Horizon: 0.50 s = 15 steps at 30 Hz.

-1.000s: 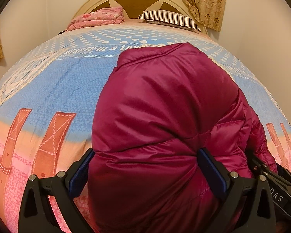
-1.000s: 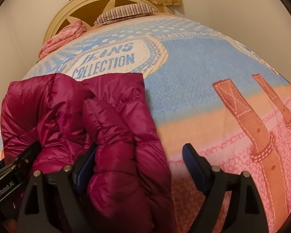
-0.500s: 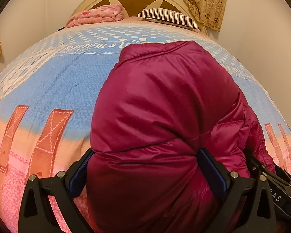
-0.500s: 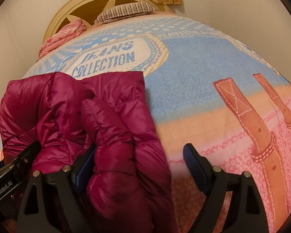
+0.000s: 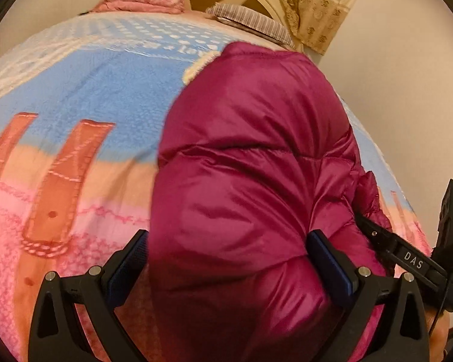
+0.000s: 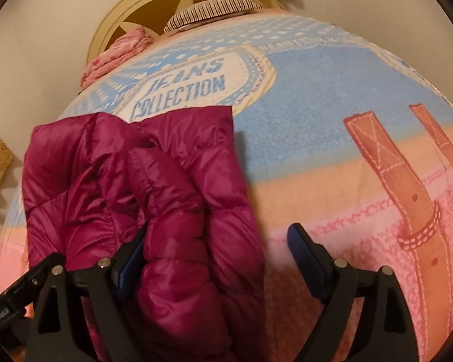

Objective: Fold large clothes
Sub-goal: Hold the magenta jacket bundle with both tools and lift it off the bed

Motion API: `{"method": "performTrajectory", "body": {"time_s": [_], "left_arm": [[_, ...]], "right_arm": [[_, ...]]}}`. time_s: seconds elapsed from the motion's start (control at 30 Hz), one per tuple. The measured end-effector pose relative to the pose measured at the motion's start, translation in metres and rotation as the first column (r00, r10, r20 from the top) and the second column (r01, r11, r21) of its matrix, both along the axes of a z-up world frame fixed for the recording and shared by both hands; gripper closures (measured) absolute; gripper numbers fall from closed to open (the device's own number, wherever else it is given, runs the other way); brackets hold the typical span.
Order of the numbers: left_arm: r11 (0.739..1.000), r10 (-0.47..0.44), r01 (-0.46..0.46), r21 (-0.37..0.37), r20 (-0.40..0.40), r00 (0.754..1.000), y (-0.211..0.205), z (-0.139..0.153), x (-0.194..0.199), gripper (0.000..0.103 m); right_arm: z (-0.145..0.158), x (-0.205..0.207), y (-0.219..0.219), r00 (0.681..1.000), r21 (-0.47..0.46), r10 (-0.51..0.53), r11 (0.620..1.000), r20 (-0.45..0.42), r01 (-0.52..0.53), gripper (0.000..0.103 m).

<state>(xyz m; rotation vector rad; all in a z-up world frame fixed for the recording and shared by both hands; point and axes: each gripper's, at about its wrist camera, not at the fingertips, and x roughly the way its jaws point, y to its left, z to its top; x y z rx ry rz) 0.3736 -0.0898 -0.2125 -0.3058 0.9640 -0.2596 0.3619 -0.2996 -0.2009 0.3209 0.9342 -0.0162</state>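
Already the magenta down jacket point(image 5: 250, 163) lies on the bed as a narrow, puffy bundle, its sides brought in; in the right wrist view a quilted sleeve point(image 6: 178, 205) rests along the top of it. It sits on the printed blanket point(image 5: 84, 90), lengthwise toward the headboard point(image 6: 154, 9), its far edge just short of the "JEANS COLLECTION" patch point(image 6: 196, 84).

Left tongs point(image 5: 226, 259): spread wide, one pad on each side of the near end of the bundle. The padding bulges between and over the pads; I cannot tell whether they press on it or only straddle it.

Right tongs point(image 6: 217, 259): spread. The left pad touches the jacket's side; the right pad stands clear over bare blanket, so nothing is pinched here.

Progress, my estimate: lengthwise folding looks done, sleeve tucked. Still to do, probably, is one cross fold, near end up toward the far edge, then pressing the air out so the down stays flat. The slick shell may spring back open.

Containers: none in view, no box, basket or drawer. At the head of the bed lie only a striped pillow point(image 6: 211, 9) and a pink folded cloth point(image 6: 117, 54), well apart from the jacket.
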Motion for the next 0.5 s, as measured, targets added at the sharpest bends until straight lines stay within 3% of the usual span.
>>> {"method": "performTrajectory", "body": {"time_s": [0.13, 0.27, 0.33, 0.4, 0.5], "left_arm": [[0.999, -0.053, 0.053, 0.002, 0.011, 0.999, -0.008, 0.001, -0.001, 0.001], [0.995, -0.104, 0.104, 0.013, 0.051, 0.993, -0.02, 0.009, -0.013, 0.002], [0.993, -0.109, 0.106, 0.046, 0.077, 0.991, -0.024, 0.016, -0.02, 0.014], [0.991, -0.112, 0.103, 0.086, 0.105, 0.988, -0.029, 0.025, -0.03, 0.028], [0.986, -0.112, 0.091, 0.137, 0.157, 0.981, -0.03, 0.041, -0.047, 0.043]], "right_arm": [[0.0, 0.001, 0.005, 0.999, 0.006, 0.037, 0.999, -0.008, -0.037, 0.023], [-0.001, 0.001, 0.007, 0.996, 0.079, 0.084, 0.993, 0.009, -0.085, 0.049], [0.0, -0.001, 0.009, 0.995, 0.087, 0.095, 0.992, 0.017, -0.096, 0.055], [0.003, -0.005, 0.009, 0.994, 0.123, 0.105, 0.986, 0.034, -0.108, 0.069], [0.009, -0.012, 0.013, 0.991, 0.114, 0.115, 0.986, 0.065, -0.121, 0.075]]}}
